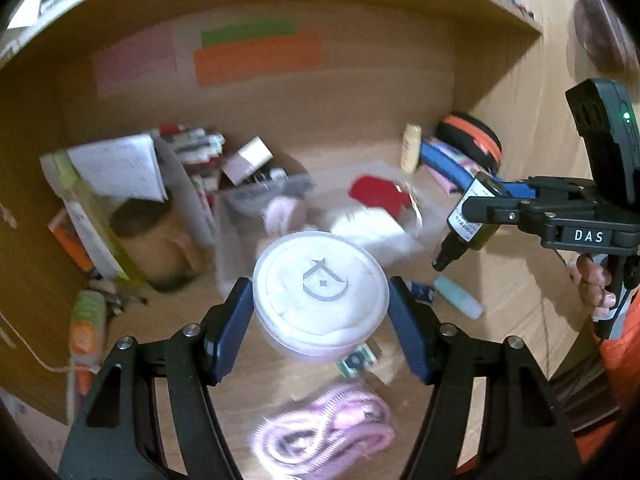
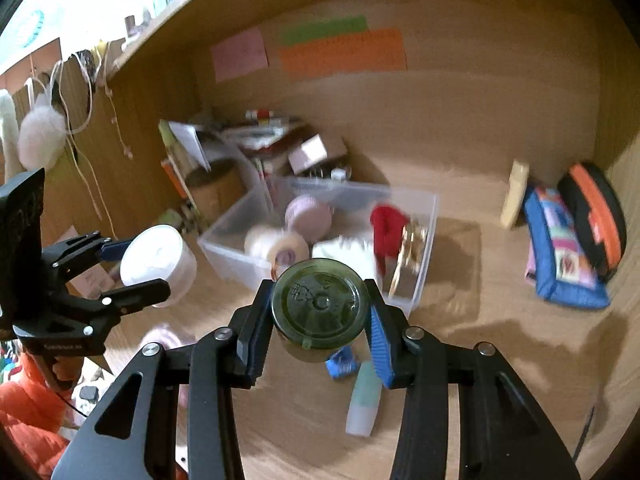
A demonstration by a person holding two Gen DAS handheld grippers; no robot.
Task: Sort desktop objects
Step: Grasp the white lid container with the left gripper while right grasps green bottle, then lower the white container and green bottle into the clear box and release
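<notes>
Before the clear plastic bin (image 2: 424, 216), our left gripper (image 1: 320, 312) clamps a round cotton-pad tub (image 1: 320, 292) (white-lidded); our right gripper (image 2: 320, 320) grips a dark green glass bottle (image 2: 320, 304).

Round white tub (image 1: 322, 300), translucent lid with a grey emblem, white pads visible inside; held off the wooden desk between blue pads, lid tilted toward the camera. Dark green glass bottle (image 2: 320, 306), black cap, white label, seen bottom-on from the right wrist; clamped by its sides, raised above the desk, cap pointing down and away. Clear plastic bin (image 2: 420, 240) further back on the desk, holding a red cloth, pale rolls, a pink round tub. Mint-and-white tube (image 2: 364, 400) lying flat on the desk. Pink coiled cable (image 1: 324, 428) flat on the desk, near edge.
</notes>
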